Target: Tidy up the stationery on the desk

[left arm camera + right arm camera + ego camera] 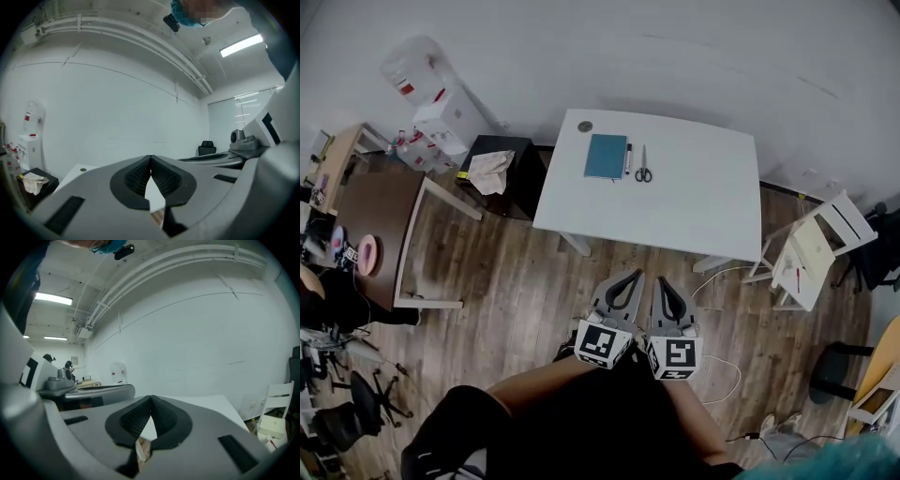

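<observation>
wooden floor (525, 291): brown planks that fill most of the head view; all the furniture stands on it.

white desk (694, 202): rectangular, set against the far wall, well ahead of both grippers. the stationery lies in a short row near its far left part.

brown table (384, 216): at the left edge of the head view, cluttered with small items too small to make out.

white chair (811, 248): just beside the desk's right end.

water dispenser (431, 98): white, against the wall to the far left.

black cabinet (520, 164): touching or nearly touching the desk's left end; a crumpled cloth (490, 172) lies on top.

left gripper (637, 274): held low in front of the person, over the floor and apart from the desk. its own view shows the ribbed pads meeting at the tip, nothing between them.

right gripper (660, 279): just beside the left one and pointing the same way, towards the desk. jaws closed together, empty.

teal notebook (606, 156): flat on the desk, leftmost of the row.

scissors (643, 165): black handles towards the person, rightmost of the row.

pen (628, 158): between notebook and scissors, lying parallel to the notebook's edge.

round disc (585, 126): small, dark, near the desk's far left corner, apart from the row.
</observation>
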The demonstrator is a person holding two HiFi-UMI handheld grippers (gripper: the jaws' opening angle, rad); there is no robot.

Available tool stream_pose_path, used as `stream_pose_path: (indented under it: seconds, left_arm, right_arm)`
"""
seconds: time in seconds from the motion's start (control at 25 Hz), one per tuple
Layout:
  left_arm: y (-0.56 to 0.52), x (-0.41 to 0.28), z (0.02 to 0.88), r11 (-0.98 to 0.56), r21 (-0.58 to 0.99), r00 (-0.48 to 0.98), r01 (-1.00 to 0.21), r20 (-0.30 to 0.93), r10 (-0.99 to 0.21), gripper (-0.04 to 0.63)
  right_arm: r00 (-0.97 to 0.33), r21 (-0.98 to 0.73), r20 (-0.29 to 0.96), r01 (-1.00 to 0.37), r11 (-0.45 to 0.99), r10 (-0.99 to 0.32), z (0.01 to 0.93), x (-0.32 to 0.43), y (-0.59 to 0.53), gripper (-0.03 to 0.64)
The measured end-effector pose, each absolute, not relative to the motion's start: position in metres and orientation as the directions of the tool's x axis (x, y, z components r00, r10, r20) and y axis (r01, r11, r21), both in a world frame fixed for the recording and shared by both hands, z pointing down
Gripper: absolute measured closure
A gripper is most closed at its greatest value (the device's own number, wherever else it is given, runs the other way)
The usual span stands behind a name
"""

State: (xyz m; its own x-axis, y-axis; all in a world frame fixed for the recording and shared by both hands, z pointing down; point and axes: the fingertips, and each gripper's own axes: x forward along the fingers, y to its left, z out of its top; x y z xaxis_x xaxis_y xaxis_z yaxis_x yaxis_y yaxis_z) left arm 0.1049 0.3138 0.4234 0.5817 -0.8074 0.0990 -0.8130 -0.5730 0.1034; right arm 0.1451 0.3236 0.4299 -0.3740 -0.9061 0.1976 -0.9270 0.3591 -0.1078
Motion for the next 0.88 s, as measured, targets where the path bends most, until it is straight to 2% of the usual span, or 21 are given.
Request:
stream_pose_path:
  seconds: [0.28,0.88]
  left_arm:
    - [0.324,0.098,0.420,-0.537,0.093,0.544,-0.838,0.073,-0.836,0.583]
    - [0.331,0.111,0.416,-0.563,0.072,0.567,-0.823,0.056,-0.822,0.583]
  right_arm:
    - [-0.388,-0.038,0.173,-0.921,0.388,-0.905,0.421,0.140,0.329,0.586]
    - [-0.378,-0.051,0.162,-0.926,0.375,-0.912,0.421,0.145,0.337,0.586]
